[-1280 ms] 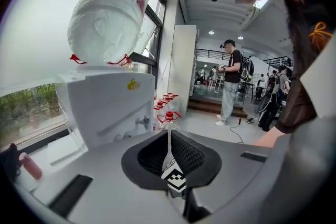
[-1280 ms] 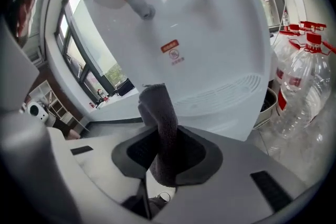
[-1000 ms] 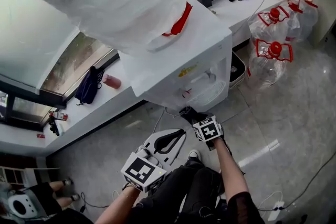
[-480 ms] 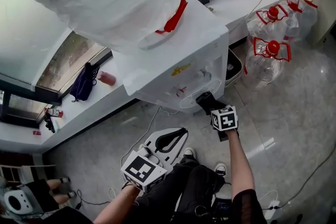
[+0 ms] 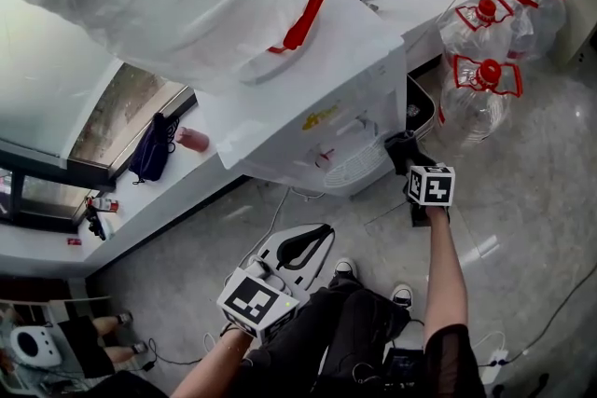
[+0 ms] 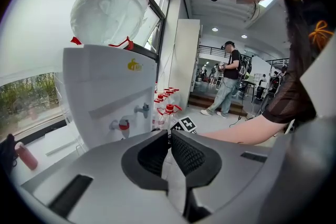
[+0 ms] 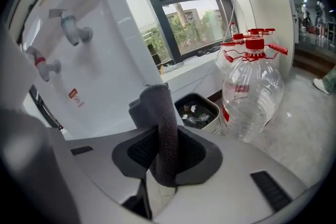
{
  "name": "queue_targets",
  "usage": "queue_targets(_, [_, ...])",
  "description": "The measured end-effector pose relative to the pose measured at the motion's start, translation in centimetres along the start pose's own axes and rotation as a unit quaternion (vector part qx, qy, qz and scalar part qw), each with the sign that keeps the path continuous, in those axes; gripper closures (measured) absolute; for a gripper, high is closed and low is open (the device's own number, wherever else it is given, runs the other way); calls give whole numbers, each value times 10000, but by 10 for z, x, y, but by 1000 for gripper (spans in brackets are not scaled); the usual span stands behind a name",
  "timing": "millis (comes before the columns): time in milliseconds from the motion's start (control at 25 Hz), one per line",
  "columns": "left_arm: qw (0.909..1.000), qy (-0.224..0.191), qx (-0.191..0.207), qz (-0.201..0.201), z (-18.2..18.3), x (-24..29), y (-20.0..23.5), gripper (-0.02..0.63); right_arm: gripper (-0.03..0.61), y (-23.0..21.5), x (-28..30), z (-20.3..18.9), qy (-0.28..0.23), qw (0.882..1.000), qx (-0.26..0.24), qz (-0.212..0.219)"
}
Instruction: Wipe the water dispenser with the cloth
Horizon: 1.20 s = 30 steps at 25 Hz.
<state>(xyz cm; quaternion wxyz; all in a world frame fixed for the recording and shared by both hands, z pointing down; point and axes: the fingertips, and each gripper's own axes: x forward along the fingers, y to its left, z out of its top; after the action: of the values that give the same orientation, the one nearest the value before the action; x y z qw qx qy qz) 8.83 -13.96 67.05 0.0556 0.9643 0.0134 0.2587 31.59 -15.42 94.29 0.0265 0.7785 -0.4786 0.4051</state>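
Cloth (image 7: 160, 128), dark grey and folded, stands upright between the jaws of the right gripper (image 7: 160, 152), which are clamped on it. Over the last second it has travelled from below the taps (image 5: 347, 143), at 6 o'clock of the water dispenser (image 5: 326, 51) in the head view, round to the front right corner at about 4 o'clock. It now sits against or just beside the white panel; I cannot confirm actual contact. That reads as one sweep across the lower front done, with the corner and side panel probably next. The left gripper (image 5: 312, 240) hangs well back at 7 o'clock, its jaws drawn together on nothing, and has hardly moved. Spare water jugs (image 5: 480, 89) stand on the floor at 3 o'clock, near the wiping path, and a small bin (image 7: 197, 110) sits between them and the dispenser.
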Motion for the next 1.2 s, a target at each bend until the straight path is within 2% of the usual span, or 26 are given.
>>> queue_targets(200, [10000, 22, -73, -16, 0, -2, -3, 594, 474, -15, -10, 16, -230, 9992, 297, -168])
queue_targets(440, [9999, 74, -55, -126, 18, -12, -13, 594, 474, 1, -44, 9, -116, 9993, 362, -71])
queue_targets(720, [9997, 18, -110, -207, 62, -29, -32, 594, 474, 48, -128, 1, 36, 9979, 549, 332])
queue_targets(960, [9998, -43, -124, -132, 100, -52, -50, 594, 474, 87, -217, 25, -68, 9913, 966, 895])
queue_targets(1200, [9996, -188, -144, 138, 130, -82, -74, 594, 474, 116, -302, 47, -48, 9899, 700, 1235])
